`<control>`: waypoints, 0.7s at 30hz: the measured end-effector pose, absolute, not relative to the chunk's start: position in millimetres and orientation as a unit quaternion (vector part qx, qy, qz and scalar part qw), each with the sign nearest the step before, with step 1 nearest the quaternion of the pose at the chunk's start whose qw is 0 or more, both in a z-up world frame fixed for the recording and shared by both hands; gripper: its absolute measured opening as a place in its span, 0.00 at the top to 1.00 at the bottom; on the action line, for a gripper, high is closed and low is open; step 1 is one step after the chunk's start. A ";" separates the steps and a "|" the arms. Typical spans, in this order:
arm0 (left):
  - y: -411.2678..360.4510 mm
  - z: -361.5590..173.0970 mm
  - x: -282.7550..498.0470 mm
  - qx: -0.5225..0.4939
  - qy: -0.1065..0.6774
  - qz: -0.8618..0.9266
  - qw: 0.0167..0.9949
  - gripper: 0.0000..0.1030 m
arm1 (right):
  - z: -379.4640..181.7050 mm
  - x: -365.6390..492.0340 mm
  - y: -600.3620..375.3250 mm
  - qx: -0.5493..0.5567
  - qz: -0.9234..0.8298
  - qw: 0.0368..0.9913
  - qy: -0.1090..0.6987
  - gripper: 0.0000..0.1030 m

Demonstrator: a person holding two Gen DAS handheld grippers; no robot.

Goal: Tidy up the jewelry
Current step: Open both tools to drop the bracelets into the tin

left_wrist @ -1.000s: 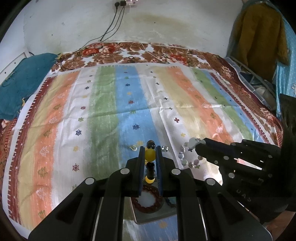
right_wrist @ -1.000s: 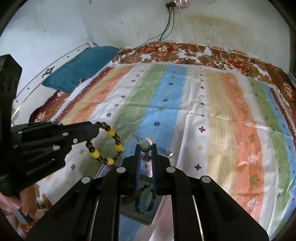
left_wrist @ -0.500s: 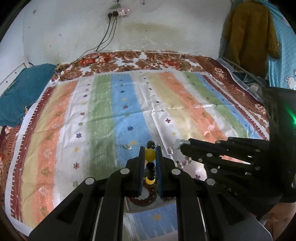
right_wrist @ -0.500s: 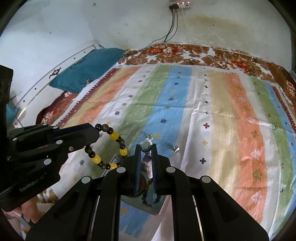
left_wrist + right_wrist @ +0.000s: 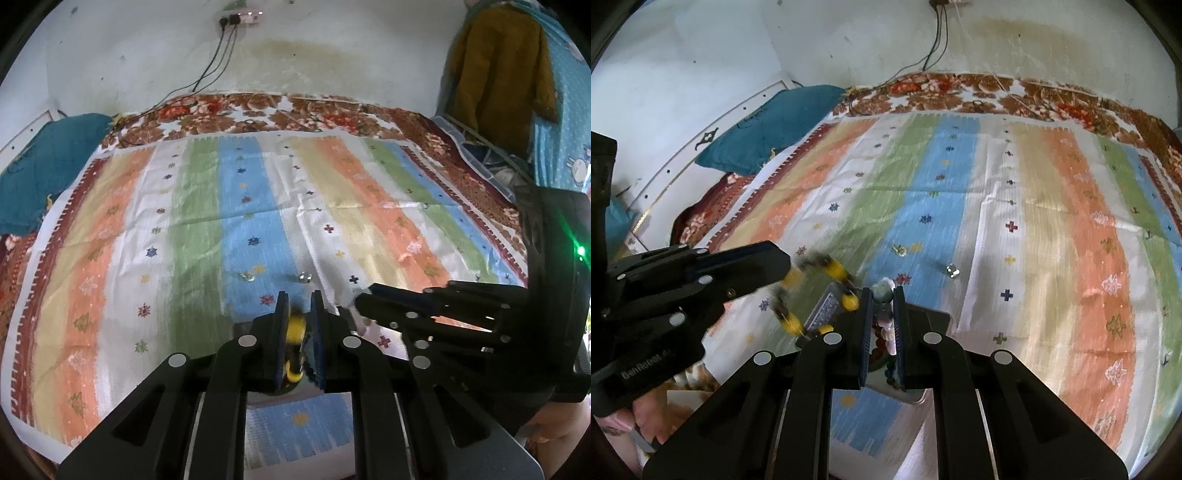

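Striped cloth point(image 5: 207, 236) covers the bed. Left tongs point(image 5: 297, 308), easing apart, still pinch the yellow-and-dark bead bracelet point(image 5: 831, 275) hanging over a tray point(image 5: 823, 308) at the near edge. Right tongs point(image 5: 882, 299) grip a pale bead bracelet point(image 5: 884, 288). Lettering on the left tongs is too blurry to read.

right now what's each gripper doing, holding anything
left gripper: jaws opening, yellow bracelet still between them
right gripper: shut on pale bracelet
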State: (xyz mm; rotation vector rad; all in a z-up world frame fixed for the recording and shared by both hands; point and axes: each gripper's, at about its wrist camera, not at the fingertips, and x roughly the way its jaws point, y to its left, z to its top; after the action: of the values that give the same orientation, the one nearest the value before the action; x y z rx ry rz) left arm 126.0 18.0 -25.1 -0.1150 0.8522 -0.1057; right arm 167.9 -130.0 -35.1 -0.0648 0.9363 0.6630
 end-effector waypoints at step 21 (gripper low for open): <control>41.0 -42.9 151.8 -0.077 0.444 -0.018 0.892 0.53 | -49.1 184.1 -131.5 -0.040 0.278 0.839 0.465 0.50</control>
State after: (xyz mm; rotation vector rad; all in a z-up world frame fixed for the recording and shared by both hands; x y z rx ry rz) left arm 151.8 41.0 -42.9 -0.1595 0.9215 -0.0372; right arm 184.1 -131.5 -49.1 -0.0852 0.9840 0.5880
